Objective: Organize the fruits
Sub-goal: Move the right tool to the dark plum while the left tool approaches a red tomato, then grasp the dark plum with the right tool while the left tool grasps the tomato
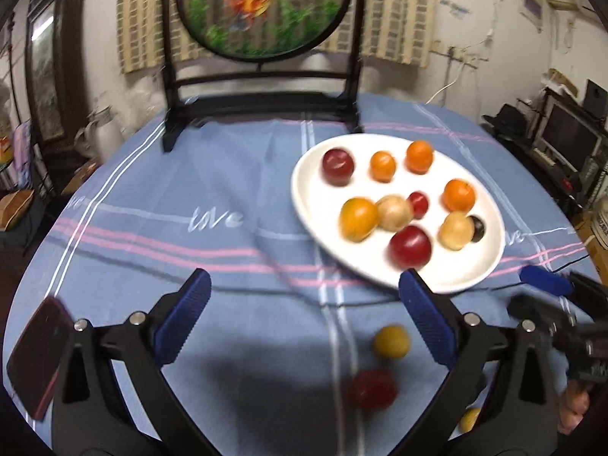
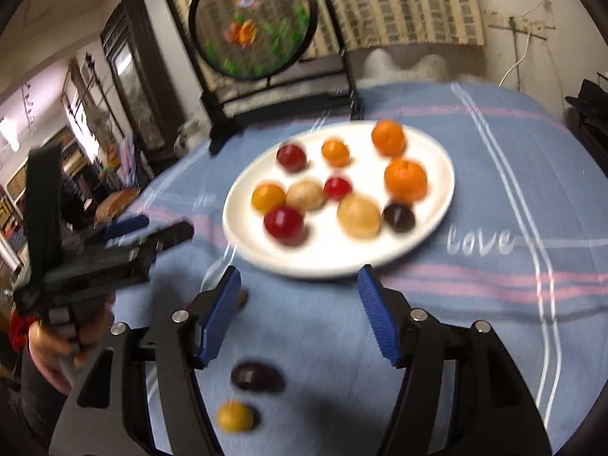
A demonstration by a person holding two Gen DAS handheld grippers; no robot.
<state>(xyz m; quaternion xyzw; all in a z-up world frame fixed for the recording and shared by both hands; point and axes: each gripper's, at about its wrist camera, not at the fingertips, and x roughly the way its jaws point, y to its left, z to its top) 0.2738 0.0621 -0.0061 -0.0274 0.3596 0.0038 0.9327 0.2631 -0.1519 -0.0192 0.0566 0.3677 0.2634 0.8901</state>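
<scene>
Nearest us, a small yellow fruit and dark red plum wait — left claw and right claw gape empty; round white plate at one o'clock mostly filled.

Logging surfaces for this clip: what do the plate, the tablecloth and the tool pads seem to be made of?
Plate: likely glazed ceramic or melamine; plain white, smooth, a soft sheen, though motion blur leaves this open.
Tablecloth: woven fabric, matte blue with pink and white stripes and "love" lettering; it shows folds.
Pads: probably rubber or textured plastic; blue, finely ribbed, matte, on black arms.
</scene>
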